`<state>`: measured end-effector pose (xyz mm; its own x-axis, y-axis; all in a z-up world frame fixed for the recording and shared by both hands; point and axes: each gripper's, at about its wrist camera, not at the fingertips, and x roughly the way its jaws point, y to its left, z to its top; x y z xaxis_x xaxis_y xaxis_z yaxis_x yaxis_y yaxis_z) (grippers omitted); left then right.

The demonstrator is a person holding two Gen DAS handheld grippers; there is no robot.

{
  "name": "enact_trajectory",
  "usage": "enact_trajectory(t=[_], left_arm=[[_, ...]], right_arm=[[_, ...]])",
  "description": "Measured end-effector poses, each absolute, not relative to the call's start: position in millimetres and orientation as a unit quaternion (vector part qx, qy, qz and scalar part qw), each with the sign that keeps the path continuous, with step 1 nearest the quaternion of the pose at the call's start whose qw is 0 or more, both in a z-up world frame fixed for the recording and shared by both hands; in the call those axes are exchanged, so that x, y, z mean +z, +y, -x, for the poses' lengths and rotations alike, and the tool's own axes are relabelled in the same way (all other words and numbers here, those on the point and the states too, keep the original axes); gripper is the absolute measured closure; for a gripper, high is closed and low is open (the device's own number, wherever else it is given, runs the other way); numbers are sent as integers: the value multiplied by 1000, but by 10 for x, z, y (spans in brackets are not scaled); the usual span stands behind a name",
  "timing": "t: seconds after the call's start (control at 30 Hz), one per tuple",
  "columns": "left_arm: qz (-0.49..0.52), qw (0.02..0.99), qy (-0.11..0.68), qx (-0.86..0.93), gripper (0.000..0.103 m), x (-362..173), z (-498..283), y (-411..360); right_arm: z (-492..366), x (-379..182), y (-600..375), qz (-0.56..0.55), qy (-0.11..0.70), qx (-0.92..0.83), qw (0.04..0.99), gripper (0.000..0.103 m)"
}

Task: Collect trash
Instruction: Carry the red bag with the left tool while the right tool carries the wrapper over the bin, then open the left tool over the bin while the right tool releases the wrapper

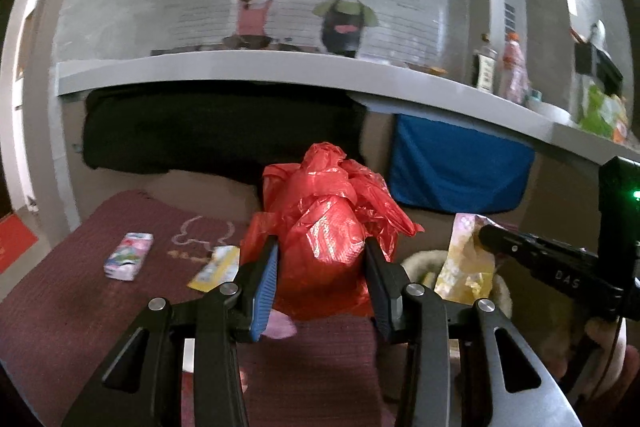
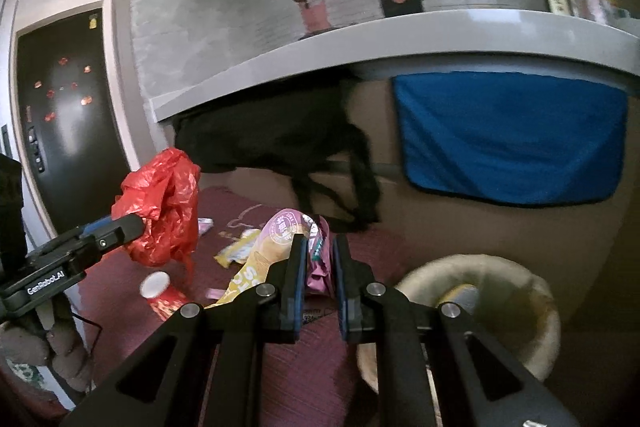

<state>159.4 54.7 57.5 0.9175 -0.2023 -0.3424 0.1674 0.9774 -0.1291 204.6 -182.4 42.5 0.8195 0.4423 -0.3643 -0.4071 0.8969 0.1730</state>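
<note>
My left gripper [image 1: 320, 267] is shut on a crumpled red plastic bag [image 1: 324, 223] and holds it above the maroon mat [image 1: 72, 307]. The same bag [image 2: 160, 207] shows at the left of the right wrist view, in the left gripper [image 2: 116, 231]. My right gripper [image 2: 320, 275] is shut on a purple and yellow snack wrapper [image 2: 280, 239]; that wrapper [image 1: 464, 259] and the right gripper [image 1: 492, 235] appear at the right of the left wrist view. A cream round basket [image 2: 520, 291] sits on the floor at the lower right.
On the mat lie a small pink tissue pack [image 1: 128, 255], a yellow wrapper [image 1: 214, 267] and a red paper cup [image 2: 160, 293]. A grey counter [image 1: 280, 71] runs across above, with black cloth [image 1: 220, 127] and a blue cloth [image 1: 460, 167] hanging under it. Bottles [image 1: 514, 67] stand on it.
</note>
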Motion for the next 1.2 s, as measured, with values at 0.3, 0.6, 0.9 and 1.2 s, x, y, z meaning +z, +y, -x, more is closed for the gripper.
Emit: enact_trajectory(t=[0.3,0.6,0.9,1.2], left_arm=[[30,967,214,-135,61,398,-1697,-134],[18,954,242,-176,61,224,-2017,-629],[10,948,252,-192,61,144,-2369,-893],[24,944,270,-190,61,-27,-2644,-1004]], right_arm=[[-1956,317,-2477,-56,197,164,965,91],[-2104,200,-2949,-78,201,118,969,91],[-2330,77,-3122,-92,218,104,966,91],[-2475,-65,-3152,-90,234,99,963,91]])
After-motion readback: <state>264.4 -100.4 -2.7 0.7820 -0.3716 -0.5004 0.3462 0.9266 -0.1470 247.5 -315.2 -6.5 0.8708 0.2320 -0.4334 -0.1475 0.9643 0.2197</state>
